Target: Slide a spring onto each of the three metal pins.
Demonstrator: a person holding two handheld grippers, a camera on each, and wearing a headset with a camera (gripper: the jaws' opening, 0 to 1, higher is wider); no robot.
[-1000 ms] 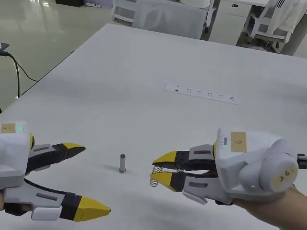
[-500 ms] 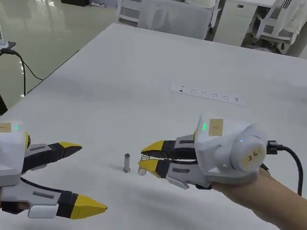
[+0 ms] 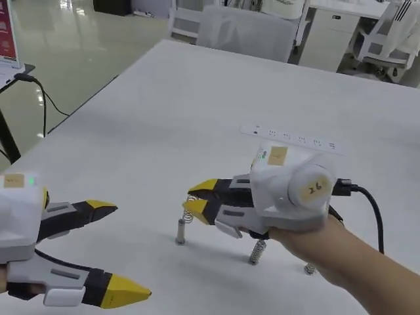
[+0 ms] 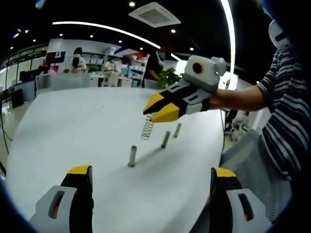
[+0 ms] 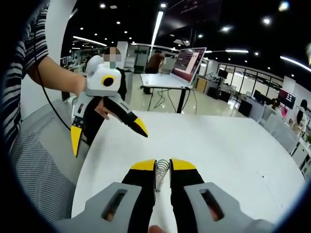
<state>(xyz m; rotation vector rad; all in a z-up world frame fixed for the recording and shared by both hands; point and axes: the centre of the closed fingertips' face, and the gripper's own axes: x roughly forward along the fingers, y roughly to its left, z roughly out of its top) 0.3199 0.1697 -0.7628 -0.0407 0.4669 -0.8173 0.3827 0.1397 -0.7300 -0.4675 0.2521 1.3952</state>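
My right gripper (image 3: 197, 199) is shut on a small steel spring (image 3: 188, 211), which hangs just above and slightly right of a bare upright metal pin (image 3: 180, 231). Under the right hand stand two more pins, one (image 3: 258, 251) wearing a spring, the other (image 3: 308, 268) partly hidden. In the left gripper view the spring (image 4: 146, 128) hangs beyond the bare pin (image 4: 132, 156). The coil (image 5: 163, 169) sits between the shut yellow tips in the right gripper view. My left gripper (image 3: 115, 249) is held open and empty at the lower left, apart from the pins.
A white power strip (image 3: 293, 140) lies further back on the white table (image 3: 164, 118). Grey chairs (image 3: 246, 29) stand beyond the far edge. A black cable (image 3: 41, 98) hangs off to the left. The right gripper's cord (image 3: 367, 203) trails to the right.
My right gripper has carried the spring left and upward, from beside the bare pin to just above it. The left gripper has barely moved. The head camera has shifted.
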